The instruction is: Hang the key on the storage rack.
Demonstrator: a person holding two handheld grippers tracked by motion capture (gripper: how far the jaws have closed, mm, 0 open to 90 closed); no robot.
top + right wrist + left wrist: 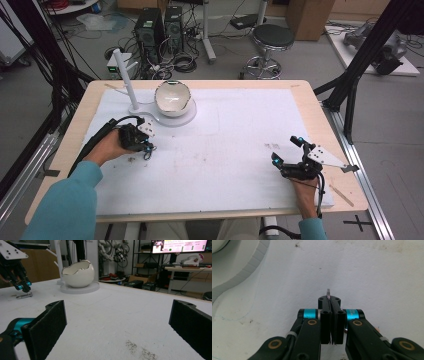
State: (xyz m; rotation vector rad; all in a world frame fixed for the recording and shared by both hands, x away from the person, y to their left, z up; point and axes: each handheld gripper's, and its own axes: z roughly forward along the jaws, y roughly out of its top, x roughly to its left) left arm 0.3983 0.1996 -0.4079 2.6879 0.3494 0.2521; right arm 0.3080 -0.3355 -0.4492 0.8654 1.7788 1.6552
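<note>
here, seen from above, a person sits at a table covered by a white mat (225,150), a gripper in each hand. the left gripper (147,148) points down at the mat near its left side, and its jaws are clenched on a small thin metal piece (328,293), which pokes out just past the tips in the left gripper view. from the right gripper view the same piece looks like a slim silvery clip or ring, lying nearly flat on the mat with its long axis running across that view, directly under the left gripper's tips. it is too small to name with certainty. the left hand (112,145) is plainly the nearer one; the right gripper (286,155) rests well apart at the mat's right side, its jaws spread wide with nothing between them. just beyond the left gripper, toward the far edge, stands a white egg-shaped bowl (172,98) with a broken-shell rim on a round white base (187,116) with an upright post (125,75). judging from this, the piece would travel a short way up and forward to reach the bowl.
</note>
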